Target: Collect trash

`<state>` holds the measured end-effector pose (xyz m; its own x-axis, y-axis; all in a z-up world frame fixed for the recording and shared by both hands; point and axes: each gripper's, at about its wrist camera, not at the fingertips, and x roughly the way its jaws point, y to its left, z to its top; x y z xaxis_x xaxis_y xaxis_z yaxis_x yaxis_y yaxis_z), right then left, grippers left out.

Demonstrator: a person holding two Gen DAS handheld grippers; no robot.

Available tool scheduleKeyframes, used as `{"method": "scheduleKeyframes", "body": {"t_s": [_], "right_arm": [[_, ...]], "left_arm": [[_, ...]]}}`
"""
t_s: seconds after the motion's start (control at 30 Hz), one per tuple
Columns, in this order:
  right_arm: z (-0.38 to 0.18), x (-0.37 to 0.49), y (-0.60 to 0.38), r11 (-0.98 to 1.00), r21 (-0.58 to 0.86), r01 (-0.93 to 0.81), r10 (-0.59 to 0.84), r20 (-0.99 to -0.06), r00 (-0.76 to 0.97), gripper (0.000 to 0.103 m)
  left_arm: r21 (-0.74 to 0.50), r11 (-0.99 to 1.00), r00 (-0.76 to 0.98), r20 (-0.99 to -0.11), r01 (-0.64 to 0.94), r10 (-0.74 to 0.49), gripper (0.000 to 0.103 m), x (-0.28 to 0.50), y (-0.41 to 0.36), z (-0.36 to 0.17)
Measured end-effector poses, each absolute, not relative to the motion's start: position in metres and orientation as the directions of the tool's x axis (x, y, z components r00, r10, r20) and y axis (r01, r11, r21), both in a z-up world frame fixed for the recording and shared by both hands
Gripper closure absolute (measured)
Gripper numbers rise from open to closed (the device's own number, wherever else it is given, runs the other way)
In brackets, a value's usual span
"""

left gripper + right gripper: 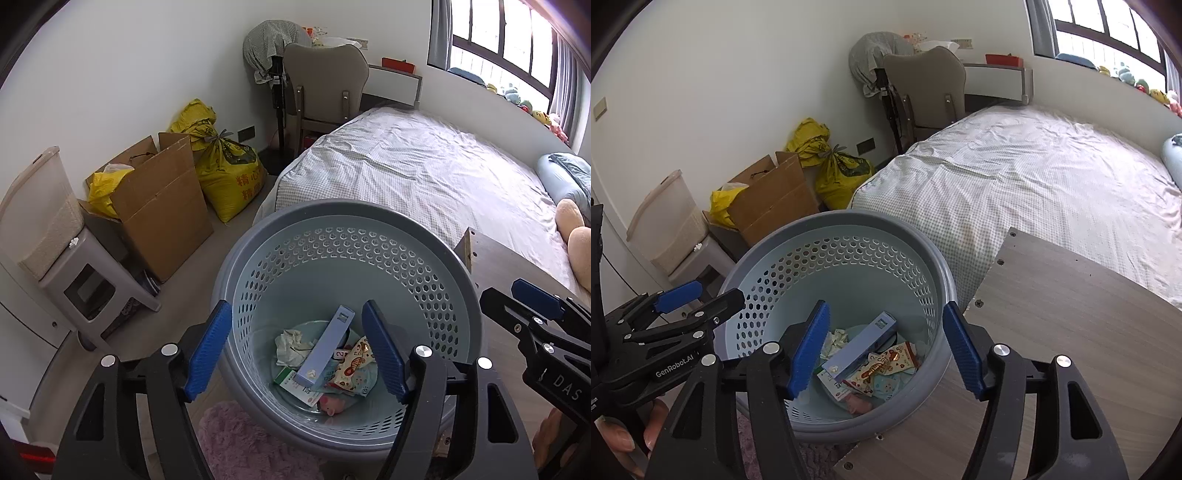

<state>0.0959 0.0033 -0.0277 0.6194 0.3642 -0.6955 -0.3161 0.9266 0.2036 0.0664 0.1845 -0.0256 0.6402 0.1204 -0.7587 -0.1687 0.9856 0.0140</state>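
- Left gripper (297, 350) and right gripper (882, 350): jaws wide, nothing held, above the bin (258, 236).
- Box (325, 347), wrapper (352, 365) lie inside.
- Withdraw toward six o'clock, clear of the rim.

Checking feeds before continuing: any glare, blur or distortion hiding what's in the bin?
Left wrist view: sharp; fisheye bends the walls; window blown out; basket contents evenly lit, readable. Right wrist view: sharp too; bed washed pale; basket interior clear, partly screened by the right gripper fingers.

Both grippers, left gripper (297, 350) and right gripper (882, 350), hang parted, empty-fingered.
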Motion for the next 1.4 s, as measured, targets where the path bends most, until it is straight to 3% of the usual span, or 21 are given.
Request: {"method": "scheduleKeyframes", "body": {"t_s": [0.13, 0.23, 0.8, 0.93, 1.4], "right_arm": [[-0.0279, 0.0959, 0.0027, 0.928, 0.204, -0.313, 0.362, -0.695, 0.621, 0.039], [-0.0271, 0.0949, 0.0020, 0.930, 0.204, -0.306, 0.359, -0.690, 0.628, 0.032], [-0.0265, 0.0946, 0.0001, 0.933, 0.199, -0.301, 0.352, -0.691, 0.631, 0.024], [-0.0270, 0.0948, -0.0005, 0.933, 0.199, -0.300, 0.351, -0.691, 0.632, 0.018], [-0.0280, 0.0950, -0.0014, 0.934, 0.198, -0.298, 0.348, -0.692, 0.632, 0.015]], "left_arm": [[0.018, 0.985, 0.638, -0.760, -0.170, 0.124, 0.030, 0.0668, 0.1839, -0.0253], [0.022, 0.985, 0.637, -0.760, -0.171, 0.128, 0.030, 0.0668, 0.1836, -0.0255], [0.017, 0.981, 0.627, -0.767, -0.193, 0.137, 0.023, 0.0671, 0.1899, -0.0257], [0.015, 0.980, 0.624, -0.769, -0.198, 0.138, 0.022, 0.0676, 0.1916, -0.0261], [0.023, 0.978, 0.621, -0.769, -0.207, 0.150, 0.021, 0.0690, 0.1911, -0.0263]]}}
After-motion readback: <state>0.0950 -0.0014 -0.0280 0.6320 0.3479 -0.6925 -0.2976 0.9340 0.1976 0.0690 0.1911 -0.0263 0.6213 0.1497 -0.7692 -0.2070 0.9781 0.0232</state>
